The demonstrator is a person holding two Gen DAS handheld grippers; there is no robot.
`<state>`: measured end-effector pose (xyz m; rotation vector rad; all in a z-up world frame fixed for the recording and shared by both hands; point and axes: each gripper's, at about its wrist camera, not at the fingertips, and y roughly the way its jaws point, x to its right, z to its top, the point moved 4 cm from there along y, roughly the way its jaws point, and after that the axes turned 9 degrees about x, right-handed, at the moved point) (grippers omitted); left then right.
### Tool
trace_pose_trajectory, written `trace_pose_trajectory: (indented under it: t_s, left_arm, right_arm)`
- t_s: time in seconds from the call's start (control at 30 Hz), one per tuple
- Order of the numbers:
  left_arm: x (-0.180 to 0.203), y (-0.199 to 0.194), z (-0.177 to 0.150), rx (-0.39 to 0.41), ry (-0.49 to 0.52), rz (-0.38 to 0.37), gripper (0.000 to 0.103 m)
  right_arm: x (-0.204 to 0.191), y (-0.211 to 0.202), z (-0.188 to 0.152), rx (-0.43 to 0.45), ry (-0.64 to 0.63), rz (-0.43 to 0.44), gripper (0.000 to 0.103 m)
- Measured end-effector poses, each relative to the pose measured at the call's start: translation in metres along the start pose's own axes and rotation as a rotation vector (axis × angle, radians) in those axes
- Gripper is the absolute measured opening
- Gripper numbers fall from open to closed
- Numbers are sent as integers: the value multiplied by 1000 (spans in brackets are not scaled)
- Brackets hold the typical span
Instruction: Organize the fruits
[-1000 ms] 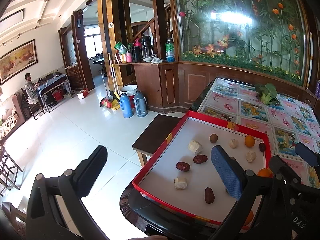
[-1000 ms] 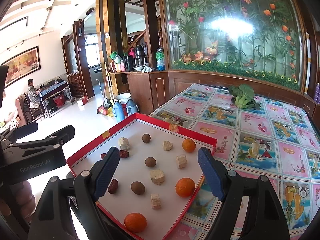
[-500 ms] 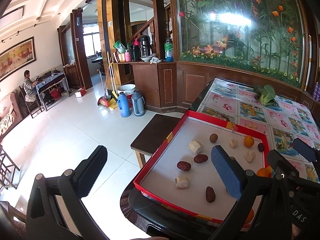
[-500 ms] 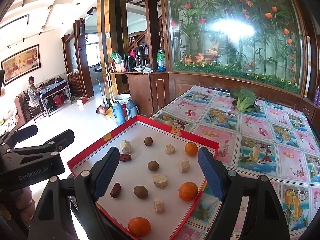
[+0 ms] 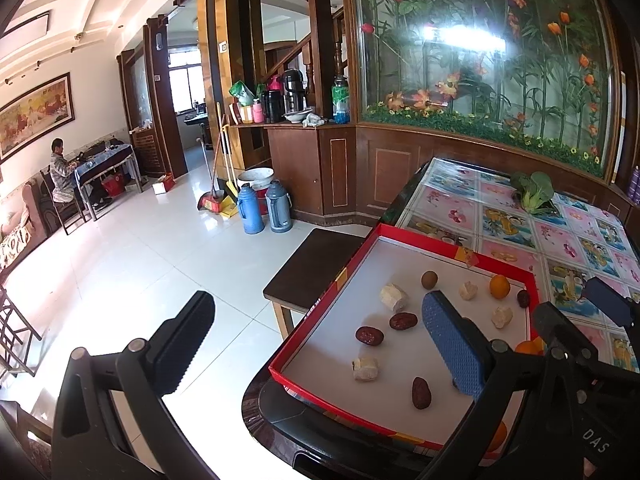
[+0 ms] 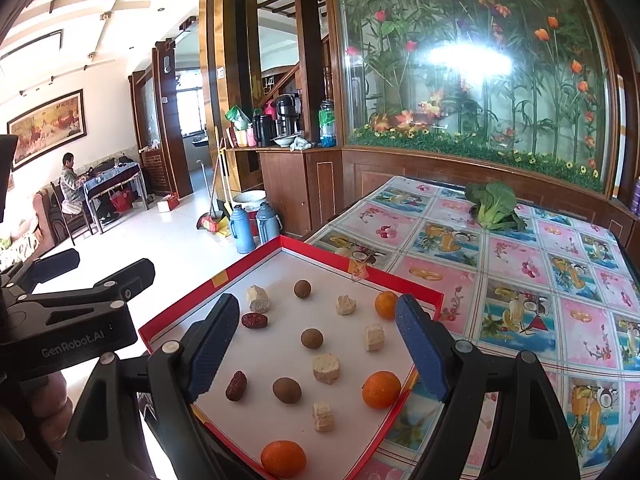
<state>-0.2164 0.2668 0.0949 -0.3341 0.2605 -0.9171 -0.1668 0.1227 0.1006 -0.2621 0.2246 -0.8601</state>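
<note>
A red-rimmed tray (image 6: 404,285) with a white floor lies at the table's near left corner; it also shows in the left wrist view (image 5: 320,392). It holds oranges (image 6: 381,389), brown round fruits (image 6: 311,338), red dates (image 6: 254,320) and pale chunks (image 6: 326,367), all scattered. My right gripper (image 6: 312,350) is open and empty above the tray's near part. My left gripper (image 5: 316,342) is open and empty, off the tray's left edge, its right finger (image 5: 452,350) over the tray. The left gripper also shows in the right wrist view (image 6: 80,300).
The table has a flowered cloth (image 6: 520,280) with a leafy green vegetable (image 6: 494,204) at the far side. A dark stool (image 5: 312,268) stands left of the table. Two thermos flasks (image 5: 264,208) and brooms stand on the tiled floor. A person sits far left.
Both grippers have drifted slightly; the tray sits a little higher in the right wrist view. Both stay open and nothing in the tray has moved.
</note>
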Motion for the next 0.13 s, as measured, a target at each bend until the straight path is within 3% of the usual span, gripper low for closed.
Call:
trace_pose_trajectory:
  t_s: [0.13]
  left_arm:
    - [7, 1, 5, 10, 16, -1, 103]
  right_arm:
    - [3, 1, 0, 1, 6, 1, 80]
